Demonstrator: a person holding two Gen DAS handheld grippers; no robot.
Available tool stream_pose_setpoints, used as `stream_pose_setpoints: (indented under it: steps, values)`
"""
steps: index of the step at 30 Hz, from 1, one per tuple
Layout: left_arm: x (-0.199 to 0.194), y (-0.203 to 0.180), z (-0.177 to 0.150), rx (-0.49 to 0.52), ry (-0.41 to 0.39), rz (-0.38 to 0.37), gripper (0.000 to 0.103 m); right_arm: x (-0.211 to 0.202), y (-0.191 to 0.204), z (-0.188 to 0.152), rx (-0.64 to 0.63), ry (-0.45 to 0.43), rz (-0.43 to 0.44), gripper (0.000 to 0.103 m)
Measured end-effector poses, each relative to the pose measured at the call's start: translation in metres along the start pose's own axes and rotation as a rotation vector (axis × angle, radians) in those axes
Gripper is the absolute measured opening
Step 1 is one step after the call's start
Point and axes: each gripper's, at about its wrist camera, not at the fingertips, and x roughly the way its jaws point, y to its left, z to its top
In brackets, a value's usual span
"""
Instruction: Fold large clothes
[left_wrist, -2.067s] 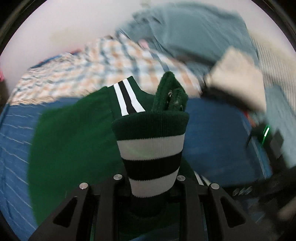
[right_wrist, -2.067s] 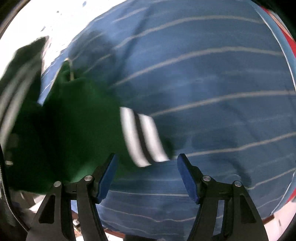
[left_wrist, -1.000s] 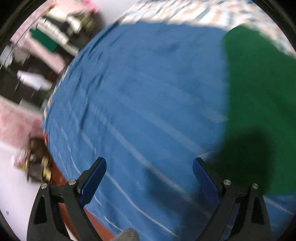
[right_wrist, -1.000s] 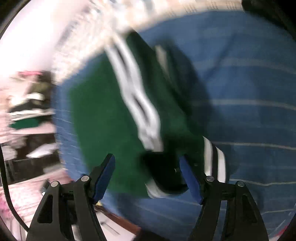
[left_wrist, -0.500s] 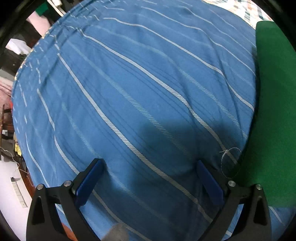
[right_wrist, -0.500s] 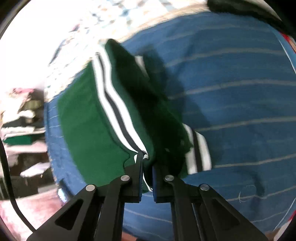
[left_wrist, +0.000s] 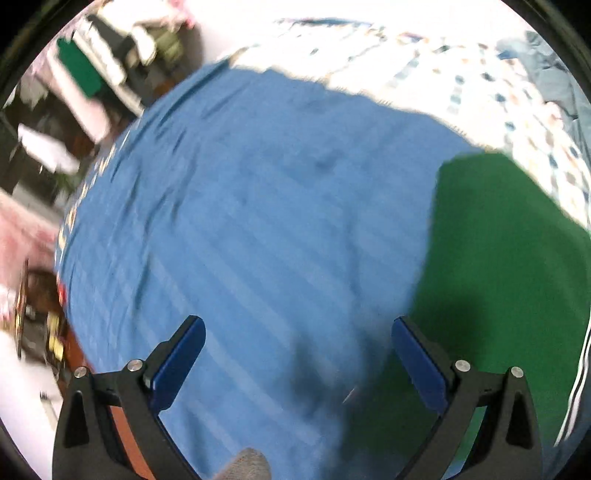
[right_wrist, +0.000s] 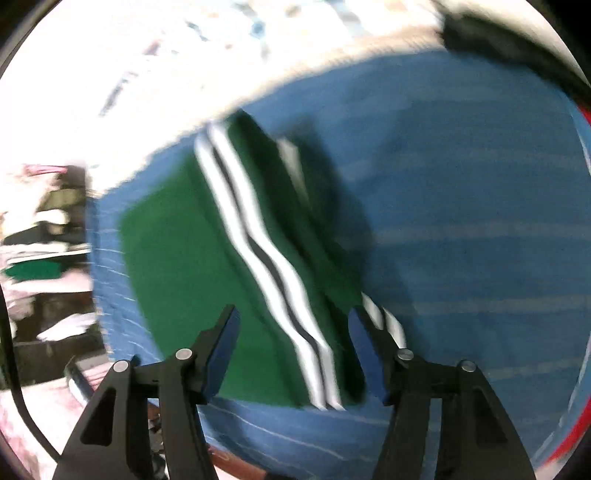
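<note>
Garment: green garment (right_wrist: 177, 266) lies flat on the blue striped bedsheet (left_wrist: 258, 221), partly folded, with one layer laid over another.
Colour: bright green on the flat part, much darker green along the folded edge on its right side in the right wrist view.
Trim: white and black stripes (right_wrist: 269, 258) run along the fold in a wavy line; a second short striped piece (right_wrist: 384, 317) shows at the lower right of the garment.
Position: near the edge of the bed; in the left wrist view the same garment (left_wrist: 509, 266) fills the right part of the picture.
Left gripper (left_wrist: 295, 354): jaws stand fully wide, nothing between them, only sheet below; its right finger is over the edge of the green cloth.
Right gripper (right_wrist: 291, 347): jaws are opening; the striped fold lies below the gap, but the pads do not press on it.
Surroundings: a checked cover (left_wrist: 498, 99) lies beyond the sheet; both pictures are blurred, so fine detail of the cloth cannot be read.
</note>
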Motion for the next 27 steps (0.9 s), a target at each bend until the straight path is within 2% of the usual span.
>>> stream_pose_setpoints:
  steps: [3, 5, 9, 11, 15, 17, 23, 27]
  values:
    - [0.009, -0.030, 0.029, 0.017, -0.026, -0.035, 0.103, 0.001, 0.022, 0.032, -0.037, -0.064, 0.031, 0.063]
    - [0.016, -0.048, 0.044, 0.053, -0.055, -0.032, 0.103, 0.011, 0.030, 0.052, -0.055, -0.082, 0.031, 0.063]
    - [0.036, -0.090, 0.057, 0.185, -0.060, 0.057, 0.103, 0.045, 0.042, 0.093, -0.074, -0.056, -0.006, 0.063]
    - [0.041, -0.096, 0.058, 0.201, -0.051, 0.074, 0.103, 0.065, 0.035, 0.106, -0.062, -0.022, -0.005, 0.063]
    - [0.042, -0.088, 0.059, 0.159, -0.034, 0.036, 0.103, 0.093, 0.030, 0.105, -0.045, 0.017, 0.001, 0.062]
    - [0.043, -0.089, 0.061, 0.145, -0.025, 0.028, 0.103, 0.101, 0.030, 0.105, -0.052, 0.020, 0.004, 0.056]
    - [0.045, -0.091, 0.061, 0.128, -0.020, 0.026, 0.103, 0.105, 0.034, 0.104, -0.079, 0.002, -0.024, 0.042]
    - [0.044, -0.094, 0.060, 0.129, -0.029, 0.033, 0.103, 0.105, 0.031, 0.105, -0.080, 0.009, -0.031, 0.041]
